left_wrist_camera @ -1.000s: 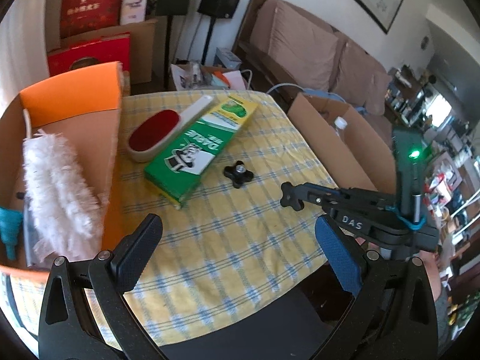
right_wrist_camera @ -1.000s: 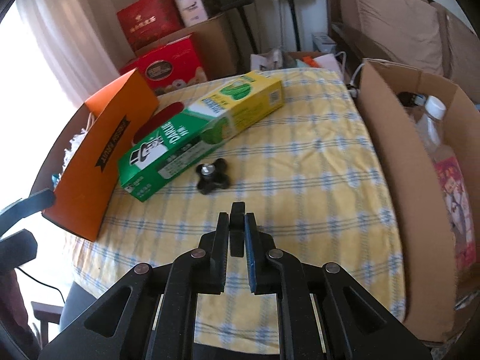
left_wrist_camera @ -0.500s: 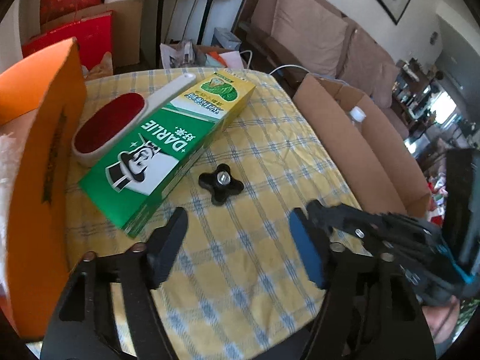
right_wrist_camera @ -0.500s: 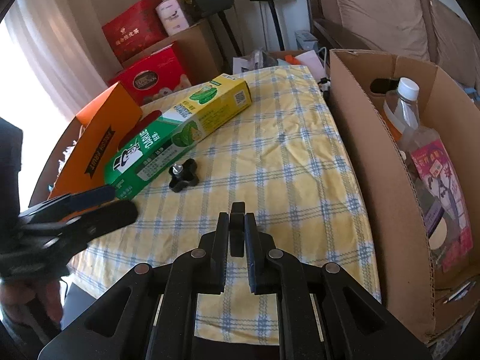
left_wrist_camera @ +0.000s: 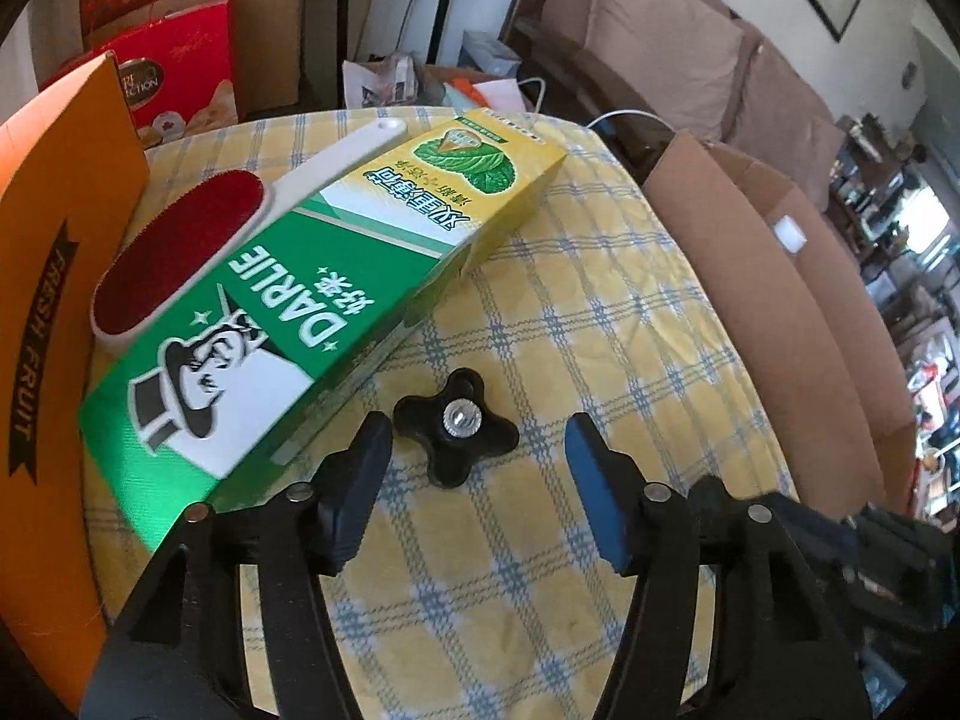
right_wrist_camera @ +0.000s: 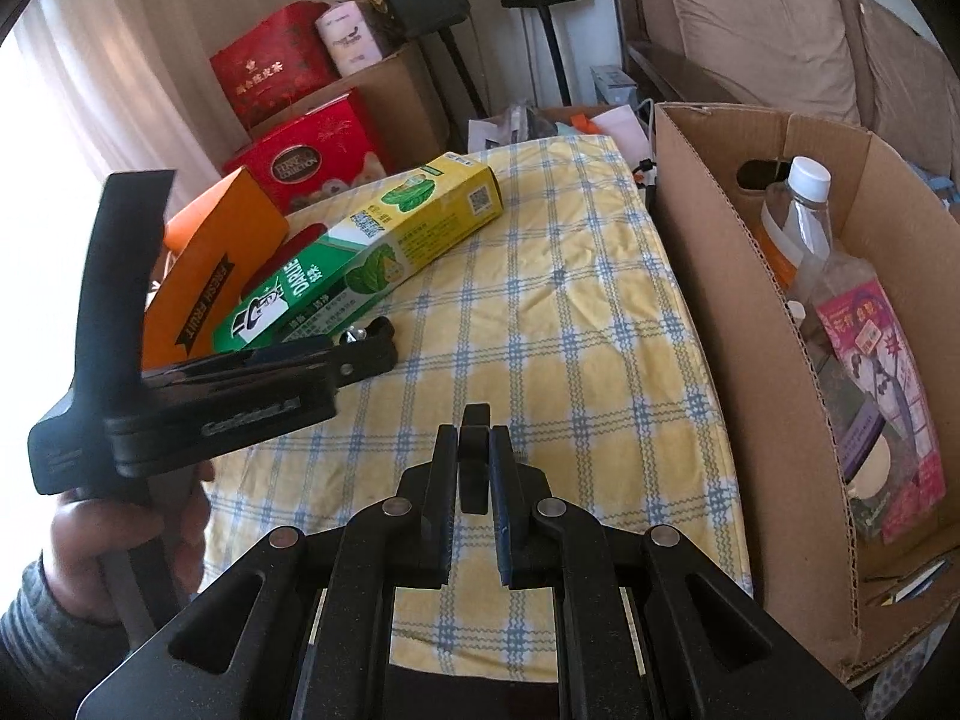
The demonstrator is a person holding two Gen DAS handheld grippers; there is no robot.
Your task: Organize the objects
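A small black star knob [left_wrist_camera: 456, 433] with a silver screw lies on the yellow checked tablecloth [left_wrist_camera: 600, 312]. My left gripper [left_wrist_camera: 477, 459] is lowered around it. Its jaws are closing, the knob is between the fingertips, and the blue pad [left_wrist_camera: 591, 480] is still apart from it. In the right wrist view the left gripper [right_wrist_camera: 372, 343] reaches in from the left to the knob [right_wrist_camera: 358, 333]. My right gripper [right_wrist_camera: 474, 468] hovers near the table's front edge, shut, with a thin black piece showing between its pads.
A green and yellow toothpaste box [left_wrist_camera: 312, 312] lies just left of the knob, and a red lint brush [left_wrist_camera: 180, 252] leans on it. An orange box [left_wrist_camera: 54, 300] stands at the left edge. A cardboard box [right_wrist_camera: 750, 300] at the right holds a bottle [right_wrist_camera: 804, 204].
My left gripper has come down and forward over the table until its fingers flank the knob, and its jaws have narrowed. My right gripper has stayed shut and almost still.
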